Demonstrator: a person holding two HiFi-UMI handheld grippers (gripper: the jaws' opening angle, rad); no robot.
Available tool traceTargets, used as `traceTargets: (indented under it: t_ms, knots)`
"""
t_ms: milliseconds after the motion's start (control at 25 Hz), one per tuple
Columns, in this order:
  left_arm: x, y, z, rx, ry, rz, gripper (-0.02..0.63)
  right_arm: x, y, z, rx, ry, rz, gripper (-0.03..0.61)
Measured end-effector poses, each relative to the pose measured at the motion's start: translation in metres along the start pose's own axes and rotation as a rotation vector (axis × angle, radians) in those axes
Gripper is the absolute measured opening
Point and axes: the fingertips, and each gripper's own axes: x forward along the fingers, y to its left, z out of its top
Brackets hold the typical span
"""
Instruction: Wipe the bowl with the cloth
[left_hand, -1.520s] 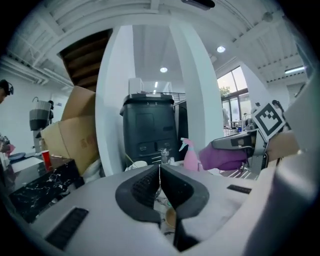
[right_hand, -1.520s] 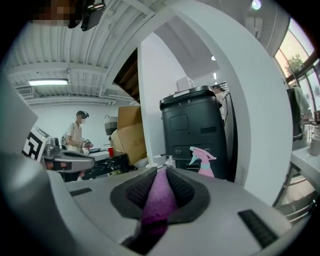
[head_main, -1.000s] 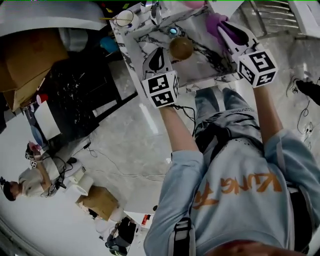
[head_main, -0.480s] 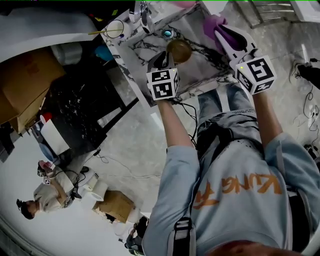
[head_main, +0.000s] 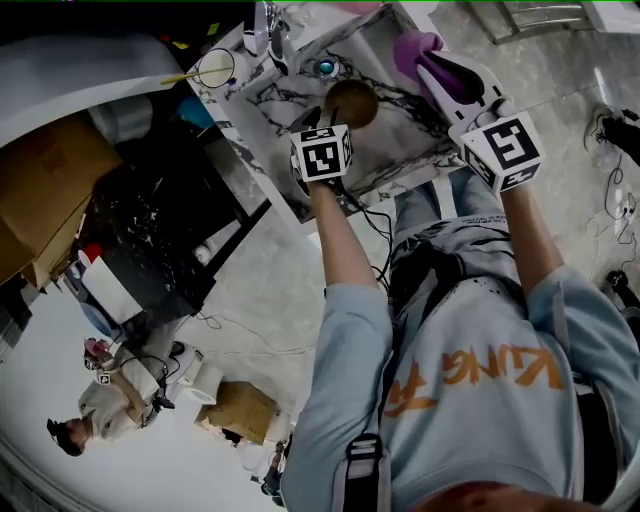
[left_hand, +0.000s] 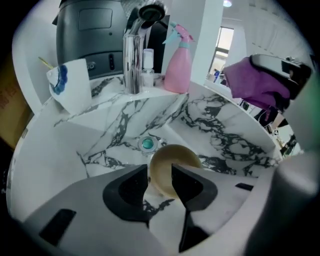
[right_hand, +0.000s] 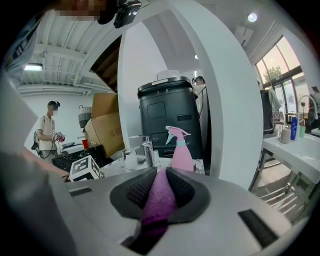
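- left gripper: jaws apart and have just been opening. The near rim of the bowl shows in the gap just past the tips, pads not pressing on it. No grip yet.
- right gripper: clamped on the purple cloth, pinched between the pads with its tail hanging below. It is up and to the right of the left gripper, well apart from the bowl.
- bowl sits in the marble sink, drain just beyond it, mouth tipped roughly toward the left gripper.
- Step, as I judge it: left gripper takes the bowl to steady it for wiping.
- To do it well: straddle the rim, one jaw inside and one outside, then close squarely. The wall is round and looks smooth, so a skewed pinch may roll it away.
- Keep the mouth turned toward the right gripper.
- Wipe with the loose cloth, not the jaw tips.
- faucet and spray bottle are beyond the left gripper, out of the way.
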Motion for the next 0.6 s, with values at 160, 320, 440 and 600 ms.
traceTargets:
  t_ms: [160,320,440,600]
  knots:
    - [0.018,0.011,-0.019,-0.164,0.081,-0.004,0.15,0.007,-0.002,-0.005,0.006,0.014,-0.005,0.072]
    - [0.032,0.011,-0.034,-0.273,0.137,-0.031,0.15,0.014,-0.001,-0.012,0.006,0.033,0.008,0.072]
    - [0.041,0.008,-0.041,-0.373,0.145,-0.07,0.15,0.017,0.0,-0.013,0.001,0.04,0.017,0.072]
    - [0.047,0.006,-0.049,-0.487,0.157,-0.093,0.112,0.021,0.001,-0.013,-0.001,0.045,0.032,0.072]
